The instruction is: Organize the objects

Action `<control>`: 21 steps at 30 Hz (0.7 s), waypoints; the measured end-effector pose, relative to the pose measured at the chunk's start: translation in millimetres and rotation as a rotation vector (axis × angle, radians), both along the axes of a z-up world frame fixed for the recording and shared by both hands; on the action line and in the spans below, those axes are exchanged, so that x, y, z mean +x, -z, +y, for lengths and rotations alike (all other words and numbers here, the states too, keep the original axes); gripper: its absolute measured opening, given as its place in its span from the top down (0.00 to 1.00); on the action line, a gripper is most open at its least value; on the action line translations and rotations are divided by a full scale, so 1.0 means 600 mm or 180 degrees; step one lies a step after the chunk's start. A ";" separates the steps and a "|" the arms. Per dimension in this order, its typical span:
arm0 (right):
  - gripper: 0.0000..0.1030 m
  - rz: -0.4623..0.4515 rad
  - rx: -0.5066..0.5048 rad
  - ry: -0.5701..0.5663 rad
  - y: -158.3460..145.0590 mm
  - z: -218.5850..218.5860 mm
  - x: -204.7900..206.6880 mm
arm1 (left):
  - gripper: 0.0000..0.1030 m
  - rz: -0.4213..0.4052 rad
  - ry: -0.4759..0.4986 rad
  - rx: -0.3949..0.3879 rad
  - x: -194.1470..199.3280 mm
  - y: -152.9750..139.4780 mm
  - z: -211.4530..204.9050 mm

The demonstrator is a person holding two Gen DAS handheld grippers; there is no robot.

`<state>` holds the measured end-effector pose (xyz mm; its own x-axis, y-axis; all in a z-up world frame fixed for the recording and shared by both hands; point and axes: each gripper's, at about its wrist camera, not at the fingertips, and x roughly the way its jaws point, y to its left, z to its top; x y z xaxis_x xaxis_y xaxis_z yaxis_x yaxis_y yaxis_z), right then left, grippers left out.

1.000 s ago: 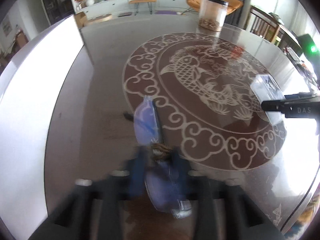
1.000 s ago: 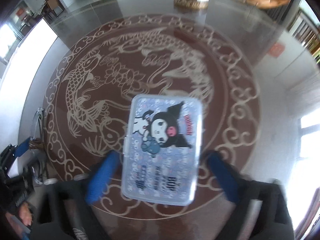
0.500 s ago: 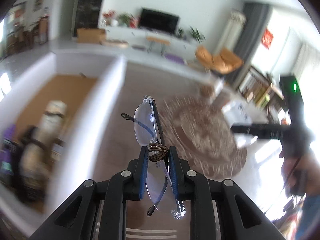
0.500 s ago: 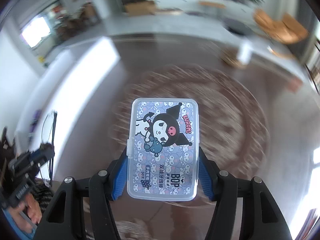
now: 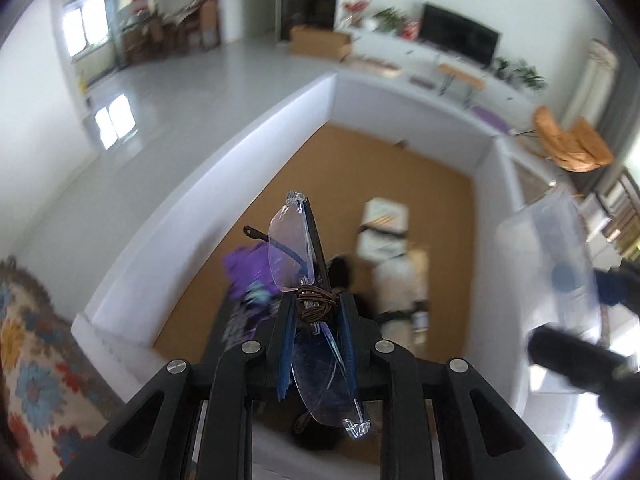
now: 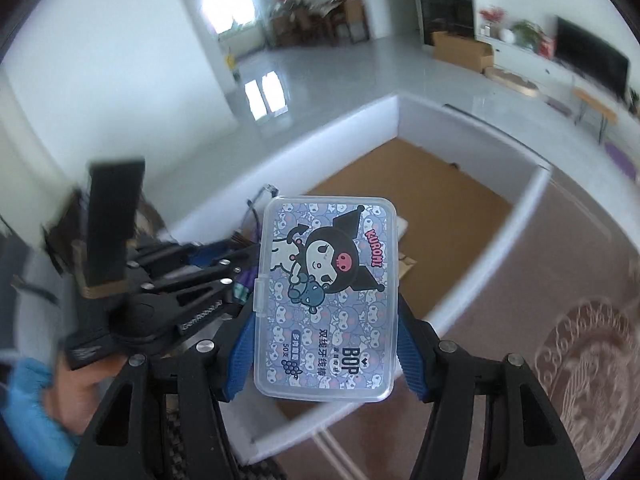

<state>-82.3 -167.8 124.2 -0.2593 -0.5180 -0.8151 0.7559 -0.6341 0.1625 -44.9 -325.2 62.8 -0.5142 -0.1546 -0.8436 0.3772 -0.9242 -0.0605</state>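
glasses (image 5: pixel 298 258): rimless pair with clear thin lenses, dark slim temples folded, brown cord wound round the bridge; you have them edge-on, one lens above your pads and one below, in the air over the box.
left gripper (image 5: pixel 314 322): black angular frame with blue ribbed pads; your fingers are nearly together, clamped on the glasses at the cord-wrapped bridge.
floss pick case (image 6: pixel 328 300): flat rectangular clear plastic case with rounded corners and a side clasp, purple cartoon print and the letters "bop" under the lid; you carry it flat, lid to the camera, above the box's near wall.
right gripper (image 6: pixel 326 354): same black frame, blue textured pads; your fingers stand partway apart and press on the case's two long sides.
box (image 5: pixel 216 184): large white smooth-walled bin, square-cornered, with a brown cardboard-like floor; it sits below both your grippers.
inside the box: a purple packet (image 5: pixel 244 276) and a white wrapped bundle (image 5: pixel 386 226), both blurred.
table (image 6: pixel 580 360): glossy brown top with a pale scroll pattern, just beside the box.
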 end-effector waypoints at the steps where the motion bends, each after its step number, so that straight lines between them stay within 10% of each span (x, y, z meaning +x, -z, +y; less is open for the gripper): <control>1: 0.40 0.0012 0.0123 -0.0037 0.022 -0.021 0.000 | 0.79 -0.0028 -0.0043 0.0029 0.000 0.008 -0.007; 4: 0.37 -0.0233 0.0415 -0.0127 0.088 -0.054 -0.010 | 0.60 -0.0099 -0.0142 0.0138 0.004 0.026 -0.024; 7: 0.22 -0.0333 0.0555 -0.0147 0.119 -0.062 -0.013 | 0.21 -0.0027 -0.0236 0.0008 0.007 0.026 -0.015; 21: 0.09 0.0066 0.0555 0.0103 -0.004 -0.014 -0.036 | 0.20 -0.0091 -0.0691 -0.0139 0.042 -0.047 0.010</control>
